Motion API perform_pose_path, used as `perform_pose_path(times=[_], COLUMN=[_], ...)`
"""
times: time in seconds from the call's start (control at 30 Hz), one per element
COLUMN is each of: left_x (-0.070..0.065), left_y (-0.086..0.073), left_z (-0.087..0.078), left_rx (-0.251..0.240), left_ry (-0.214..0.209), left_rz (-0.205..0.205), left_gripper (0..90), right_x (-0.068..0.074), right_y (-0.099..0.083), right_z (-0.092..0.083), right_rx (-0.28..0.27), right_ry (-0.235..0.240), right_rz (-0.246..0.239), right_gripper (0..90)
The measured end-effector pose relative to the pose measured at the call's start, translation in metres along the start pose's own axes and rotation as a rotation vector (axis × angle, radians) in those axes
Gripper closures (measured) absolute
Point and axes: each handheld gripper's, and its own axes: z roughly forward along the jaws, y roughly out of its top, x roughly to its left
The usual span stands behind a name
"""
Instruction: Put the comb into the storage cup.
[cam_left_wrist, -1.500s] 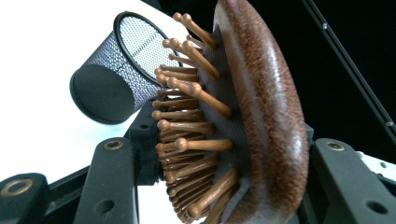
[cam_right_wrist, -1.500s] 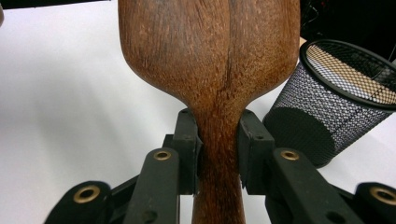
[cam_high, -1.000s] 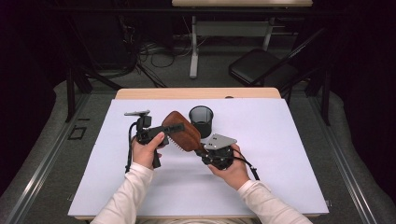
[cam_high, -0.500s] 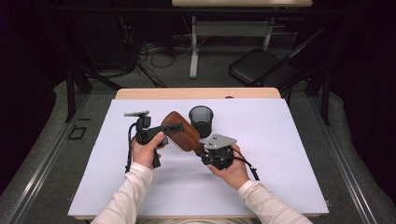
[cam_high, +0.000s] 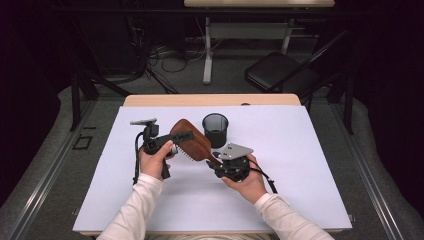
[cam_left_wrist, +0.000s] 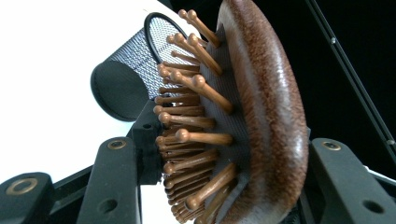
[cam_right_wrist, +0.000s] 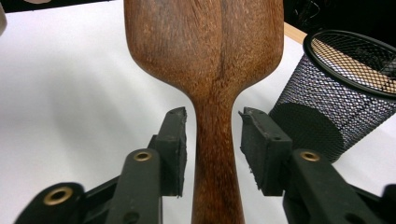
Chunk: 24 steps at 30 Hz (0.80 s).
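**High view: hairbrush held between 2 grippers, handover half done**

High view shows the wooden hairbrush (cam_high: 192, 141) lifted off the white table (cam_high: 310, 165), slanting from upper left to lower right between the person's 2 hands, just beside the black mesh cup (cam_high: 215, 129). The left gripper (cam_high: 172, 142) clamps the paddle head: in the left gripper view its jaws press the bristle face on one side and the rounded wooden back on the other, so it carries the brush. The right gripper (cam_high: 220, 164) sits at the handle end. In the right gripper view its 2 pads (cam_right_wrist: 175, 149) flank the narrow handle with a visible gap on each side, so it is parted and not yet gripping.

Judging progress: the pickup is done and the brush is in the air, firmly held by 1 gripper. What seems left is for the right gripper to close on the handle, for the left to let go of the head, and then for the brush to go wherever it is bound, quite possibly into the mesh cup, which stands upright with nothing visible inside it.
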Motion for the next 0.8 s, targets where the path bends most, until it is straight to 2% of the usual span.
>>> perform_pose_path(times=[0.37,0.53,0.8], left_x=[0.005,0.006,0.007], left_y=[0.002,0.003,0.005], left_z=[-0.004,-0.007,-0.011], left_rx=[-0.029,-0.046,-0.07], left_ry=[0.015,0.023,0.036], left_rz=[-0.004,-0.002,0.001], left_gripper=[49.0,49.0,49.0], right_x=[-0.002,-0.004,-0.005], right_y=[0.001,0.001,0.003], right_z=[0.0,-0.001,-0.001], right_rx=[-0.005,-0.013,0.001], right_ry=[-0.007,-0.035,0.005], right_rz=[-0.015,-0.006,0.014], right_gripper=[51.4,45.6,43.2])
